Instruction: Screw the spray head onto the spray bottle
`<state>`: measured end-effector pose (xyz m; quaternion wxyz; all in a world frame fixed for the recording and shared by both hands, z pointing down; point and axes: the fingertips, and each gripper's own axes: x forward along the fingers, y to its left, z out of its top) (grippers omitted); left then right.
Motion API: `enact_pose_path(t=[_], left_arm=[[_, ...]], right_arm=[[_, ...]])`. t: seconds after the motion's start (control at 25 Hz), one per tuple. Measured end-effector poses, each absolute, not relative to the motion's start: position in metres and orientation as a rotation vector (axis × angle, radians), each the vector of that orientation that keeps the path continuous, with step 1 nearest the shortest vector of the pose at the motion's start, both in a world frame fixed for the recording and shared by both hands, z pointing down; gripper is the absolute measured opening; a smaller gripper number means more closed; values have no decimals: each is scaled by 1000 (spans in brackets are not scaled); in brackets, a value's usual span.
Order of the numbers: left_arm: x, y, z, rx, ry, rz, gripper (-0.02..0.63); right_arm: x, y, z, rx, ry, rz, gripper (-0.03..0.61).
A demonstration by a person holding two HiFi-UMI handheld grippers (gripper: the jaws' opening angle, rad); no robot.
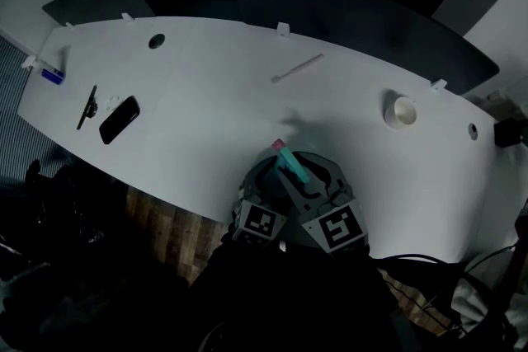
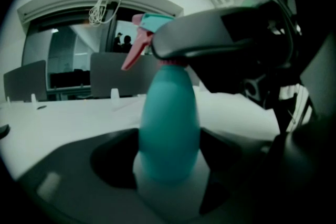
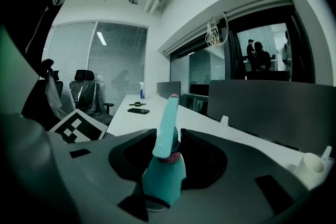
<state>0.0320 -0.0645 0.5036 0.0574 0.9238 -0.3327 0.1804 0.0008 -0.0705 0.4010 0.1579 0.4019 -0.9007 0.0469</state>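
"Where is the spray bottle (image 3: 164,181)?"
"Upright at the near edge of the surface (image 1: 214,111), its teal body pinched in the left tongs (image 2: 169,139)."
"And the right tongs (image 3: 168,140)?"
"Clamped on the spray head (image 3: 168,118), which sits on the bottle's neck."
"Farther off?"
"A black phone (image 1: 120,119) to the left, a white roll (image 1: 402,111) to the right."

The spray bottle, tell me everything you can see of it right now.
The spray bottle is teal, smooth and plastic-looking, its body tapering up to a pink collar. A teal spray head with a pink trigger sits on its neck; how tight it is cannot be told. It is held roughly upright over the near edge of the white table. The left hand-held gripper clamps its body, and the right hand-held gripper grips the head.
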Motion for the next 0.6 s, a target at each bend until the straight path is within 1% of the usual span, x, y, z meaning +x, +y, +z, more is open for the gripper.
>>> enact_pose_path(t=[0.12,0.2,0.24,0.28,0.32,0.4,0.48,0.6], left_arm=[[30,-62,500,2852,-845,565,368],[33,-64,491,2893,-634,545,381],[37,-64,489,2921,-506,564,403],[42,-64,489,2947,-369,603,411],[47,-62,492,2962,-240,642,411],[55,-60,493,2965,-106,655,382],[57,-64,490,2967,-195,589,379],[54,-72,486,2939,-541,482,376]], right_arm=[[0,-70,402,1091,-2573,153,146],[-1,-70,402,1031,-2586,168,144],[-1,-70,403,994,-2592,172,144],[-1,-70,404,953,-2593,175,146],[-1,-69,404,913,-2592,179,146],[1,-70,405,875,-2587,183,144],[4,-74,404,916,-2595,176,146],[8,-75,401,1090,-2610,140,146]])
